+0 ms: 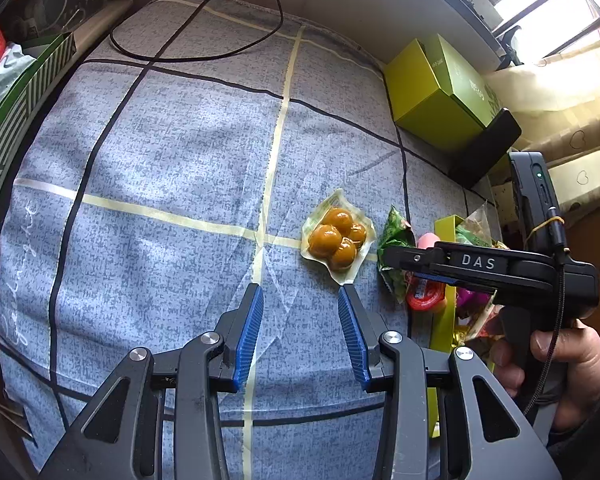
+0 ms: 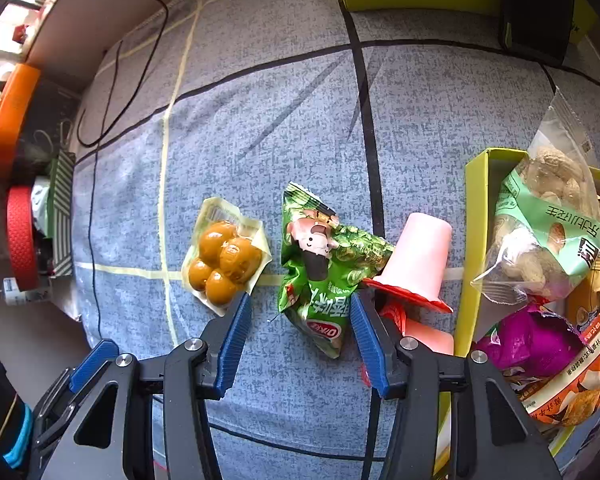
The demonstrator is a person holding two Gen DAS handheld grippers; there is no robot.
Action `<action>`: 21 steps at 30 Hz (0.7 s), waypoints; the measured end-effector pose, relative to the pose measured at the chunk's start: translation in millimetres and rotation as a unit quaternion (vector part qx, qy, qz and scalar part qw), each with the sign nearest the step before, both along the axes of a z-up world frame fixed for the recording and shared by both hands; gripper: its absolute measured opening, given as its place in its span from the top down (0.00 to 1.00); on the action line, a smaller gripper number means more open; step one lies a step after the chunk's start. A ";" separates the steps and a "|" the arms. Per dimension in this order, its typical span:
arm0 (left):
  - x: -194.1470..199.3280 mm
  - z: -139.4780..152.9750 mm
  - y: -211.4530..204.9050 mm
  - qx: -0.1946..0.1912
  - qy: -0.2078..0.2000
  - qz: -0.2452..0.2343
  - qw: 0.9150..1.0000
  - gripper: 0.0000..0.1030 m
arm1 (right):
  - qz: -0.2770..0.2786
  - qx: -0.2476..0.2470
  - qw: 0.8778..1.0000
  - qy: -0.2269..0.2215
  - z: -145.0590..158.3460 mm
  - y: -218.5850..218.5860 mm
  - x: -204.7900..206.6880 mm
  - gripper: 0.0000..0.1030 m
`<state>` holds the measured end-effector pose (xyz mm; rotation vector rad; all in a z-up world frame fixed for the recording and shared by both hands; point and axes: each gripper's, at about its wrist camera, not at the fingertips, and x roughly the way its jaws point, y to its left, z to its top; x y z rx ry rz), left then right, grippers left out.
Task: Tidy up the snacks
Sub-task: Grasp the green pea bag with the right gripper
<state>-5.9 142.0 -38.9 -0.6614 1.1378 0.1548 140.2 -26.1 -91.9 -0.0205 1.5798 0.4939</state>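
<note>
Your right gripper (image 2: 300, 304) points down at the checked blue cloth (image 2: 260, 120), its jaws apart around the green snack packet (image 2: 320, 276) without pressing on it. Just beside the packet lie the clear pack of brown eggs (image 2: 224, 256) and a pink jelly cup (image 2: 416, 256), the cup near the yellow-green box (image 2: 474, 240) of snacks at the cloth's edge. Your left gripper (image 1: 300, 296) hovers with jaws apart and empty, near the egg pack.

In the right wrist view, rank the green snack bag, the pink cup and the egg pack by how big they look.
1. green snack bag
2. and 3. pink cup and egg pack look alike; unranked.
</note>
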 end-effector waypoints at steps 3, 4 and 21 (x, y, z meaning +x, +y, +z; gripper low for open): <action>0.3 -1.1 4.5 -0.004 -0.001 0.003 1.000 0.61 | -0.010 -0.017 1.000 -0.006 -5.4 5.3 6.9 0.50; 0.3 -1.6 6.0 -0.006 -0.001 0.004 1.000 0.61 | -0.012 -0.020 1.000 -0.010 -6.1 7.1 9.5 0.50; 7.6 -12.8 13.8 -0.012 0.009 0.004 1.000 0.61 | 0.089 -0.033 0.995 -0.031 -2.5 37.6 -7.7 0.66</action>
